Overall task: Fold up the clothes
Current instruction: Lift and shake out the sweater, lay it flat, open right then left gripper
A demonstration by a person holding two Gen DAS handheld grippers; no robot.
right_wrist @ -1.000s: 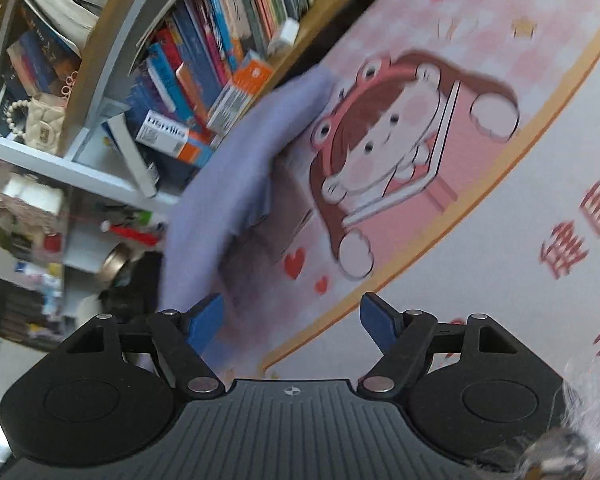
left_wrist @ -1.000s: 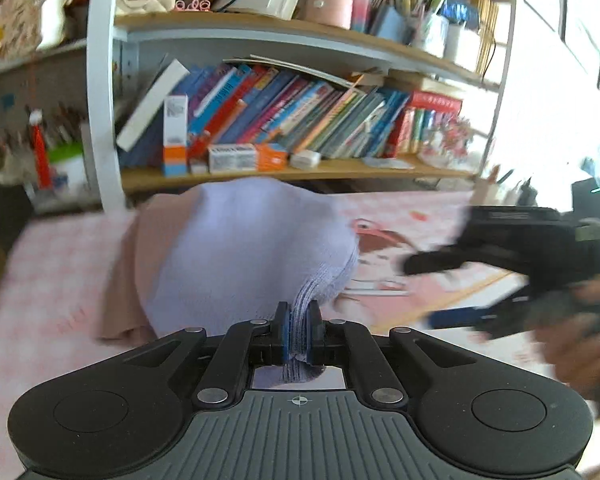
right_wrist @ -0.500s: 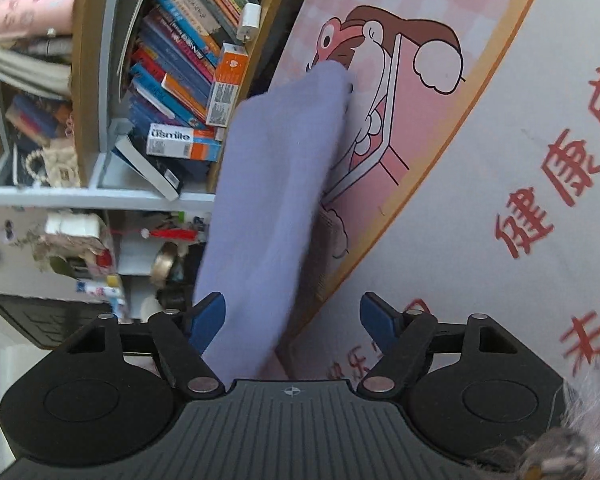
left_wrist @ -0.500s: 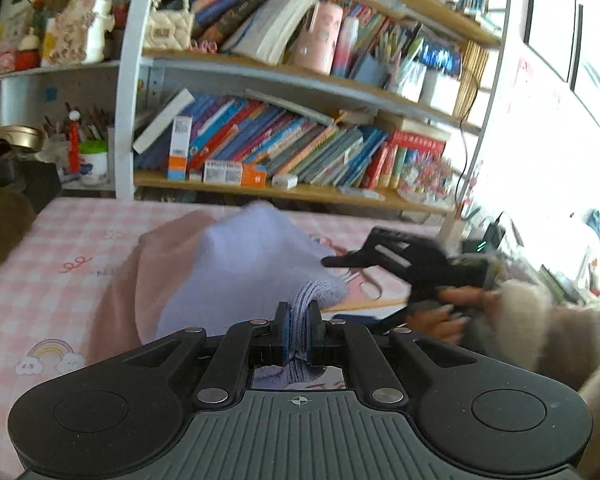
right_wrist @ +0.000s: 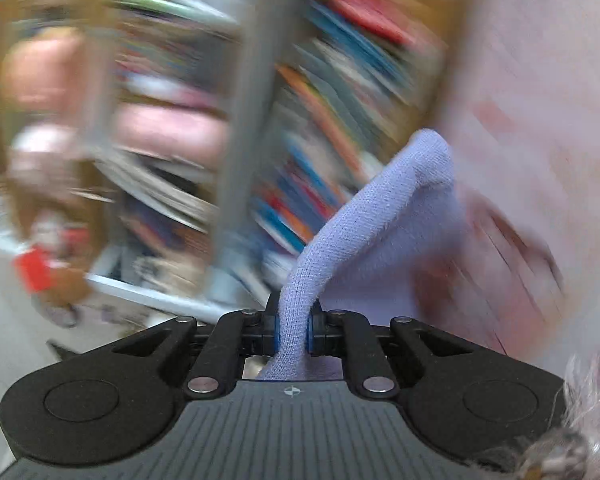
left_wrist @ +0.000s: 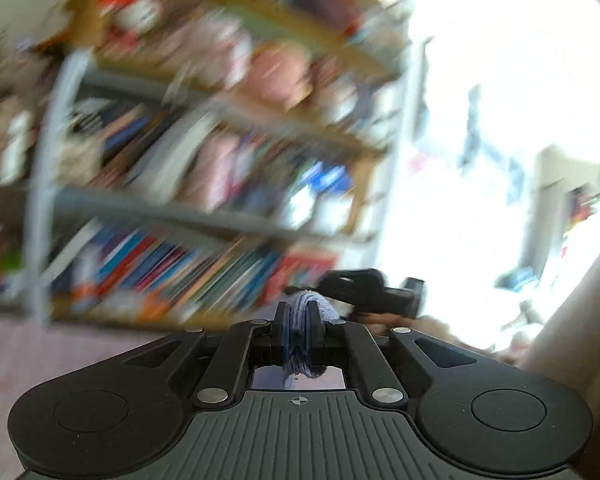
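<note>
A lavender knit garment [right_wrist: 380,232] hangs lifted off the pink patterned table cover [right_wrist: 540,120]. My right gripper [right_wrist: 293,328] is closing on one edge of it, and the blue pads press the fabric between them. My left gripper [left_wrist: 299,332] is shut on another bunched edge of the lavender garment [left_wrist: 302,306]. Just beyond that fold, in the left wrist view, is the black body of the right gripper [left_wrist: 364,288]. Both views are heavily blurred. The lower part of the garment is hidden behind the grippers.
A tall bookshelf [left_wrist: 180,272] packed with books and boxes stands close behind the table, also filling the right wrist view as a bookshelf [right_wrist: 320,100]. A person's light fuzzy sleeve [left_wrist: 572,320] is at the right. Bright window light washes out the upper right.
The right gripper went from open beside the garment to shut on its edge. Both grippers rose and swung, so the bookshelf now fills the views and the garment is lifted.
</note>
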